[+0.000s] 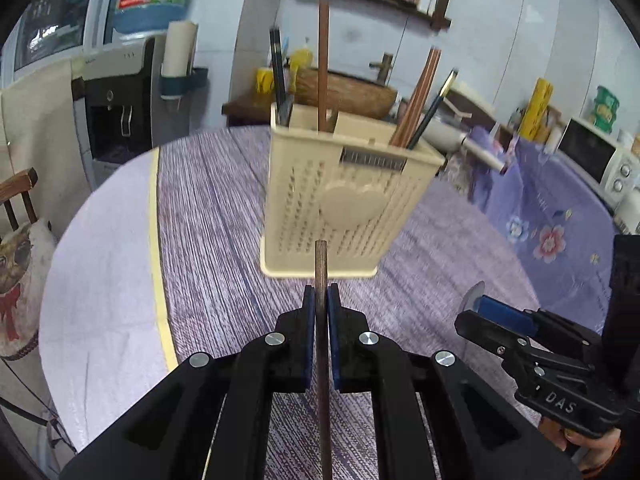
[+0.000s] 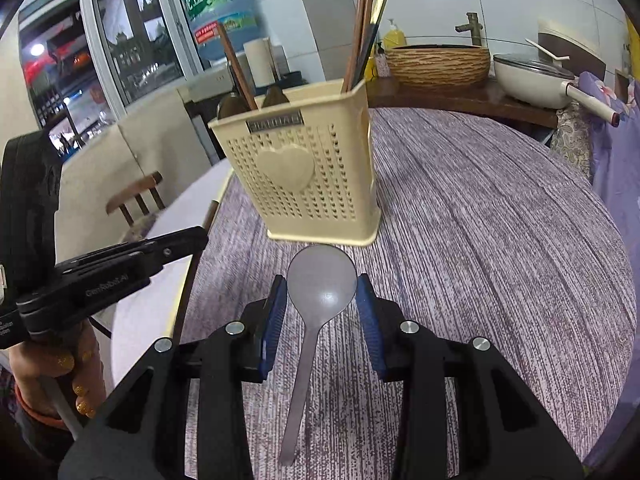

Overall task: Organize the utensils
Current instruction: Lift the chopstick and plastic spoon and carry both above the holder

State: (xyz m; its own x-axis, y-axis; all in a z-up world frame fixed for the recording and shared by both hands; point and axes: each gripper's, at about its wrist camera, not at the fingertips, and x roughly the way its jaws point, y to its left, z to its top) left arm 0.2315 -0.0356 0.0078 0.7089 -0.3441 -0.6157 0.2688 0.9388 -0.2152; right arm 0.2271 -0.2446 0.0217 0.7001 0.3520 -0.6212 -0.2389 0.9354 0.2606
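The left gripper (image 1: 320, 300) is squeezed tight on one brown chopstick (image 1: 321, 344). The chopstick runs straight between the blue pads (image 1: 308, 320). Its long line goes from the bottom of the left wrist view up toward the cream utensil holder (image 1: 340, 208), and its tip stops just in front of the holder's base.

The right gripper (image 2: 322, 300) pinches a gray metal spoon (image 2: 316, 312) by the sides of its round bowl. The bowl points at the holder (image 2: 304, 176), and the handle runs back toward the camera.

The holder stands upright on the round table's purple striped cloth (image 2: 480, 240). It has a heart on the front and a small silver label too blurry to read. More chopsticks stick up out of it.

White letters "DAS" show on the right gripper in the left wrist view.
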